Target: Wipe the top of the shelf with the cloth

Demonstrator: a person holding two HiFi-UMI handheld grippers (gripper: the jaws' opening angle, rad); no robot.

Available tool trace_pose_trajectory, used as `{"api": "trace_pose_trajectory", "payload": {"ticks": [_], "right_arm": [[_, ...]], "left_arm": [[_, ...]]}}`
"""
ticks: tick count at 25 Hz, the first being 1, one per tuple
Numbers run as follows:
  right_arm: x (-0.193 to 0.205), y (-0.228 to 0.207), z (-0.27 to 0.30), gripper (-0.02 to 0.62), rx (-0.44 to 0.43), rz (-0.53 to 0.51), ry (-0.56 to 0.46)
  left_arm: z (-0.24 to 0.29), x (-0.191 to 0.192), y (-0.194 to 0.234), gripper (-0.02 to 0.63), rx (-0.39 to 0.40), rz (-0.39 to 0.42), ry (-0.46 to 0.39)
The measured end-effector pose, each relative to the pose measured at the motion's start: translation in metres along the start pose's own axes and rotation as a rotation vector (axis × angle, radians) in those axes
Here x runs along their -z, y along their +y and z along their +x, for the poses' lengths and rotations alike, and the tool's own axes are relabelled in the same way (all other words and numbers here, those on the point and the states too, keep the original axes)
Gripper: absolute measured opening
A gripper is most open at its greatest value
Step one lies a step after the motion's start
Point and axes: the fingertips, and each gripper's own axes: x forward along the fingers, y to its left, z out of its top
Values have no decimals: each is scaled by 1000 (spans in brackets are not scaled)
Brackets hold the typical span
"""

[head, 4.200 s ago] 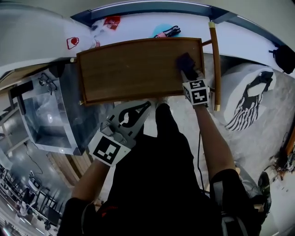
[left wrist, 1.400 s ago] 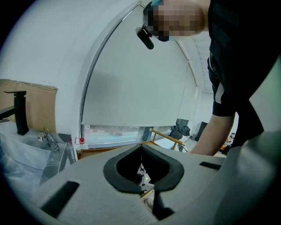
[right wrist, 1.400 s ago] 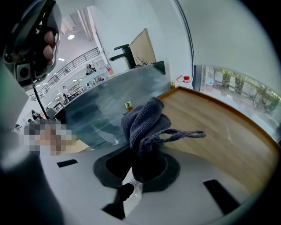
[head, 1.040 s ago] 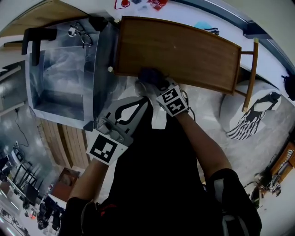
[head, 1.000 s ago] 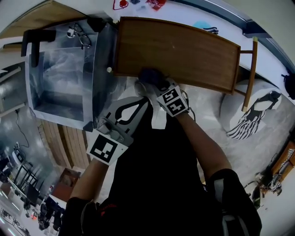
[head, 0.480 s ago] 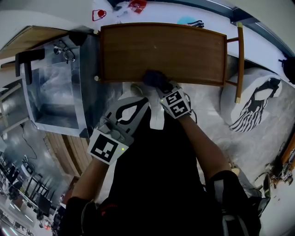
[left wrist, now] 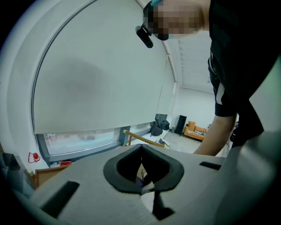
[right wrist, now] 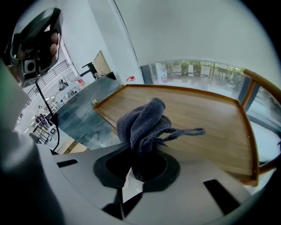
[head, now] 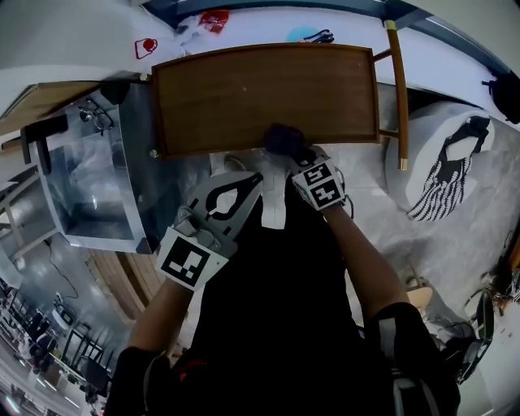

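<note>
The brown wooden shelf top (head: 244,93) lies ahead of me, a raised lip round it. A dark grey-blue cloth (head: 283,139) rests bunched on its near edge, a little right of the middle. My right gripper (head: 294,153) is shut on the cloth. In the right gripper view the cloth (right wrist: 142,123) bulges up out of the right gripper (right wrist: 141,154) over the shelf top (right wrist: 210,121), a loose strand trailing right. My left gripper (head: 257,178) hangs shut and empty near my body, short of the shelf. The left gripper (left wrist: 142,178) points up at a pale blind.
A steel-and-glass cabinet (head: 89,191) adjoins the shelf's left end. A wooden rail (head: 397,89) runs along its right end, with a round white seat bearing a striped pattern (head: 445,162) beyond. Small items (head: 213,18) lie on the sill behind.
My right gripper has slid the cloth rightward along the shelf's near edge, from left of middle to right of middle. About four seconds ago it was at the far right. The left gripper stayed put.
</note>
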Motion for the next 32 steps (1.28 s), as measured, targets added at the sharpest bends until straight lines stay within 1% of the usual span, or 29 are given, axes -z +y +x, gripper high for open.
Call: {"api": "trace_pose_trajectory", "payload": {"ticks": [6, 13, 18, 32], "right_arm": [[16, -33, -23, 46, 51, 71, -6], [32, -65, -43, 46, 112, 141, -12], [44, -89, -59, 46, 159, 189, -19], [85, -147, -101, 45, 284, 282, -26]], "left_arm": [[19, -8, -12, 20, 24, 4, 1], [35, -13, -19, 20, 59, 31, 16], [47, -18, -24, 20, 79, 24, 19], [77, -30, -41, 20, 146, 64, 32]]}}
